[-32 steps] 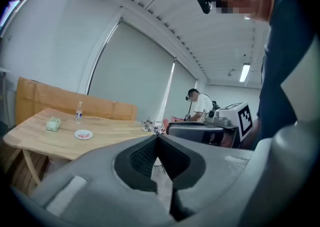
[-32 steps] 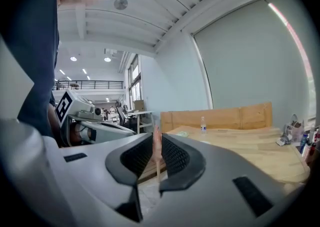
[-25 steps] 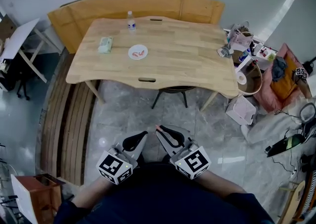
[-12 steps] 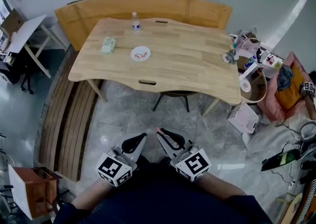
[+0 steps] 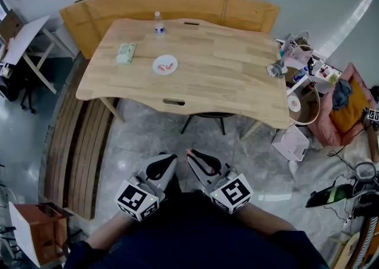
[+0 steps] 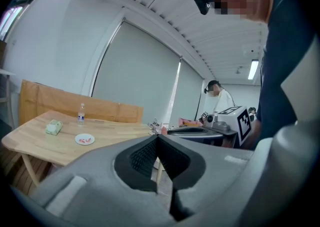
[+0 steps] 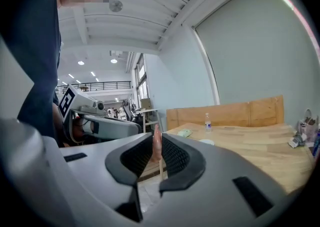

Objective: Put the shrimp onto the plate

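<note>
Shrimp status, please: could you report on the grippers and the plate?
Right gripper shut on shrimp. Left gripper shut, empty. Plate on table far ahead, red pieces already on it. Only bare floor between.

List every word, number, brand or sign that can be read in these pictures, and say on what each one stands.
No words or numbers can be read in any view.
Label on the water bottle: too small to read.
Print on the green packet on the wooden table: too small to read.
Marker cube on the left gripper and marker cube on the right gripper: black-and-white square patterns only, no letters.
</note>
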`<action>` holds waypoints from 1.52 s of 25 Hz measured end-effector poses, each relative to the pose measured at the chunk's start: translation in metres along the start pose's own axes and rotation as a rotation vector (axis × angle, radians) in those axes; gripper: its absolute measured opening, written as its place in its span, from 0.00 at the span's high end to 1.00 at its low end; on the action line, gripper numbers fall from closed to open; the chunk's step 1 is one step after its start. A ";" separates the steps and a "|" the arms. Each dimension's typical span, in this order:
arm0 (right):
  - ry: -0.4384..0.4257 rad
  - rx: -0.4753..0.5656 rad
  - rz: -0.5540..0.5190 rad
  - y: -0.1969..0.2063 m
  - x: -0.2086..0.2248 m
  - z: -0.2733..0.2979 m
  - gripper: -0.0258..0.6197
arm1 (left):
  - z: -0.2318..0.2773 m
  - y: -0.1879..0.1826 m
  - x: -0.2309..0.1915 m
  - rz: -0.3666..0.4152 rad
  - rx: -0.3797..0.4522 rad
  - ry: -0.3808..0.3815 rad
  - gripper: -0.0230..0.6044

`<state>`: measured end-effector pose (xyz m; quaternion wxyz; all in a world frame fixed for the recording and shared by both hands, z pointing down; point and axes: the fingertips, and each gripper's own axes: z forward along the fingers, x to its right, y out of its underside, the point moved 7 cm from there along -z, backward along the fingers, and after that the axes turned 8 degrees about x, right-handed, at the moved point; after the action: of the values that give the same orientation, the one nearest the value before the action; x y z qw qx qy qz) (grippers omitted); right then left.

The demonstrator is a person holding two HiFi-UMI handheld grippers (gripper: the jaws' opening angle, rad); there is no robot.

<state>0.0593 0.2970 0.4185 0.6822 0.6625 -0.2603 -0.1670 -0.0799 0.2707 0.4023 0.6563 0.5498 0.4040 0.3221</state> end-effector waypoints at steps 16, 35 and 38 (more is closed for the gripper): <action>0.057 -0.039 -0.041 -0.017 0.063 0.163 0.86 | 0.051 -0.049 -0.173 0.017 0.028 0.055 0.96; 0.047 -0.062 -0.033 -0.030 0.131 0.270 0.86 | 0.101 -0.075 -0.283 0.019 0.026 0.051 0.96; 0.016 -0.061 -0.030 -0.033 0.147 0.276 0.86 | 0.114 -0.076 -0.287 0.007 0.018 0.015 0.96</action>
<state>0.0231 -0.0148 0.4018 0.7015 0.6468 -0.2394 -0.1797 -0.1149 -0.0452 0.3856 0.6473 0.5546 0.4099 0.3248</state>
